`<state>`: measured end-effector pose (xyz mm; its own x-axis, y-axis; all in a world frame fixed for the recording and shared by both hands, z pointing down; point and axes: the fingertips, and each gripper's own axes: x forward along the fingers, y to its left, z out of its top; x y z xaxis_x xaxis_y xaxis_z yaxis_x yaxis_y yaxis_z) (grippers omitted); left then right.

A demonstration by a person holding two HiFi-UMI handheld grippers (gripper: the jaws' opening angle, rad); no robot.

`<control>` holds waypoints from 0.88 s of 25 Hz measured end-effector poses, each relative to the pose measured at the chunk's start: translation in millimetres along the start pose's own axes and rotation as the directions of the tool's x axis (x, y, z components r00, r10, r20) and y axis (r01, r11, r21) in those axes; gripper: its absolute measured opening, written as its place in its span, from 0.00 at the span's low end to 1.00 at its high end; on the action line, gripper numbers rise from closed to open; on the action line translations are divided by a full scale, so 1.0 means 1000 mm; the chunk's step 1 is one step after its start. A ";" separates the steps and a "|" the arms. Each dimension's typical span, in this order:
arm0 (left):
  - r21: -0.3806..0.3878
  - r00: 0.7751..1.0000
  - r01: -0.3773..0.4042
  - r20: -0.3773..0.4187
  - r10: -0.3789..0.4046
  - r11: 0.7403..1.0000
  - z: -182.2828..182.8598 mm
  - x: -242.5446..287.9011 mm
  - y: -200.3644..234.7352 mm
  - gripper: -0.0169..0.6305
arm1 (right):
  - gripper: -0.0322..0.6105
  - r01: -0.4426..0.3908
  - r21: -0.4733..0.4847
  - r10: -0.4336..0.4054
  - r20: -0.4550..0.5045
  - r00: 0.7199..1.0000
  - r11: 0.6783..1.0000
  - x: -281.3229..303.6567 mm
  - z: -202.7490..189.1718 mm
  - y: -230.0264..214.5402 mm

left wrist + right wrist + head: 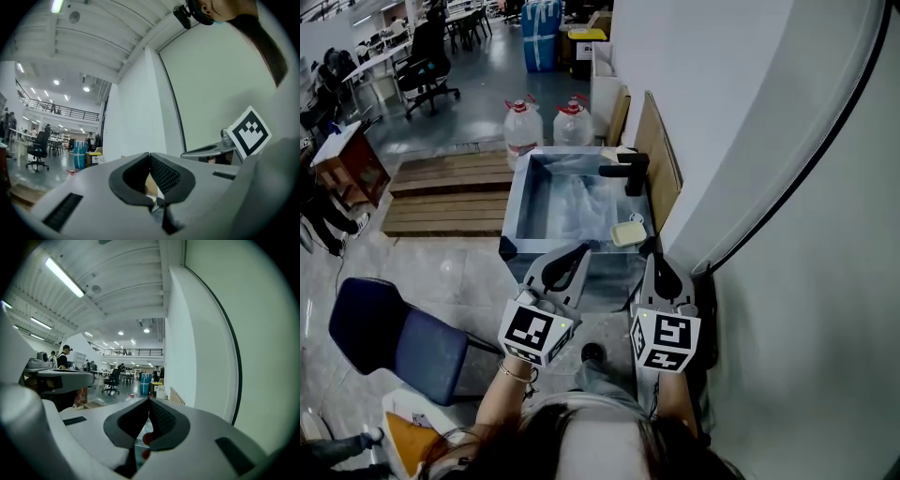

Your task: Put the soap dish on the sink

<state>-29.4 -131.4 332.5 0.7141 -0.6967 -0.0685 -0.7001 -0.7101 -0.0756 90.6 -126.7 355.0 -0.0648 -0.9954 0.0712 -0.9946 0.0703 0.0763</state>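
A pale soap dish (628, 232) with a yellowish bar rests on the near right corner of the metal sink (517, 197). A black faucet (628, 172) stands on the sink's right rim. Both grippers hang in front of the sink, tilted upward. My left gripper (581, 249) is shut with nothing between its tips, left of the dish. My right gripper (657, 255) is also shut and empty, just below and right of the dish. In the left gripper view the jaws (149, 154) meet at their tips; the right gripper view shows the same (149, 399). Neither gripper view shows the dish.
A white wall (750, 141) runs close along the right. Two water bottles (523, 127) stand behind the sink, a wooden board (661, 159) leans beside it. A wooden pallet (450, 192) lies to the left and a blue chair (394, 337) stands near left.
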 end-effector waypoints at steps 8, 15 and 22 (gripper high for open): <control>0.007 1.000 -0.004 0.017 0.004 1.000 0.009 -0.023 -0.004 0.04 | 0.09 0.003 -0.005 -0.003 0.030 1.000 1.000 -0.026 0.013 0.012; 0.004 1.000 -0.001 0.003 0.001 1.000 0.008 -0.037 -0.009 0.04 | 0.09 -0.012 0.011 0.012 0.038 0.999 1.000 -0.042 0.015 0.023; 0.007 1.000 -0.004 0.013 0.004 1.000 0.010 -0.047 -0.013 0.04 | 0.09 -0.010 0.001 0.010 0.041 0.999 1.000 -0.054 0.017 0.026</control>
<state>-53.6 -88.8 326.3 0.7116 -0.6978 -0.0819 -0.7026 -0.7067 -0.0827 66.8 -71.8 336.4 -0.0777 -0.9965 0.0308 -0.9940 0.0798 0.0746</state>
